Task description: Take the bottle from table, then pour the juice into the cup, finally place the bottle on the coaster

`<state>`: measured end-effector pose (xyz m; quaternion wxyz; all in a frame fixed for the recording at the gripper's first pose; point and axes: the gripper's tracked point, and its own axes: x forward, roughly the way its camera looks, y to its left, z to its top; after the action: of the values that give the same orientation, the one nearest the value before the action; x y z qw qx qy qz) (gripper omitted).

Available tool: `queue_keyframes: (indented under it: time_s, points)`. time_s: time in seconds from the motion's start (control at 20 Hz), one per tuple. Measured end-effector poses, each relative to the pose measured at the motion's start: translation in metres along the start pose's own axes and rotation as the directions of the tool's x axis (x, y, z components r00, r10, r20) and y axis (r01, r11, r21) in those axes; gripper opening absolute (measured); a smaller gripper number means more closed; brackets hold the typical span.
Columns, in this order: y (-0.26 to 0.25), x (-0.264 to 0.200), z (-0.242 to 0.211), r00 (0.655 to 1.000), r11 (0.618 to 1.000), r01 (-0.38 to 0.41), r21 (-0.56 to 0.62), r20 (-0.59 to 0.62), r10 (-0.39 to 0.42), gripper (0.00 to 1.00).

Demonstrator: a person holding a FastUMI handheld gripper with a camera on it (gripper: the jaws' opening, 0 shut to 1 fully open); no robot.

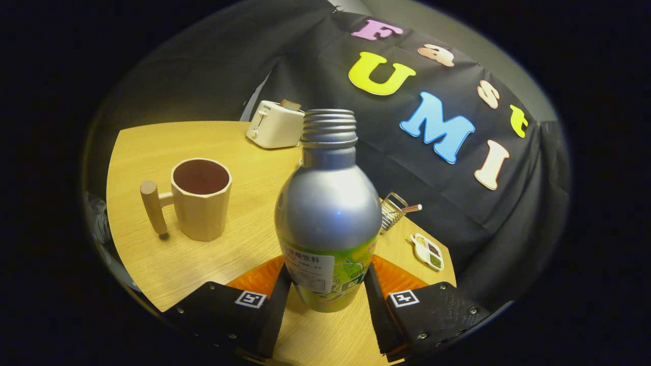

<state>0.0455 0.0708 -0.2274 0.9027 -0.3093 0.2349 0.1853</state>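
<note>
A silver metal bottle (pixel 328 203) with a green label and an open threaded neck stands upright between my fingers. My gripper (pixel 328 277) is shut on its lower body, one finger pressing each side at the label. An orange coaster (pixel 254 278) lies on the table just behind the bottle and shows on both sides of it. I cannot tell whether the bottle's base rests on the table or hangs just above it. Beyond the fingers to the left stands a beige faceted cup (pixel 201 203) with a wooden peg handle, its dark inside facing up.
A white toaster (pixel 274 124) sits at the far side of the round wooden table (pixel 152 152). To the right of the bottle are a small wire holder (pixel 392 211) and a white divided dish (pixel 428 251) near the table's edge.
</note>
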Motion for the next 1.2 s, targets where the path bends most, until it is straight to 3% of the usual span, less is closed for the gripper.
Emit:
queue_keyframes:
  time_s: [0.4,0.65,1.2]
  points:
    - [0.010,-0.001,0.010,0.999,0.983,-0.014,-0.181,-0.036,0.008,0.73]
    - [0.013,0.001,0.011,0.997,0.939,-0.033,-0.343,-0.077,0.006,0.73]
    - [0.018,0.006,0.010,0.984,0.846,-0.079,-0.528,-0.179,-0.020,0.73]
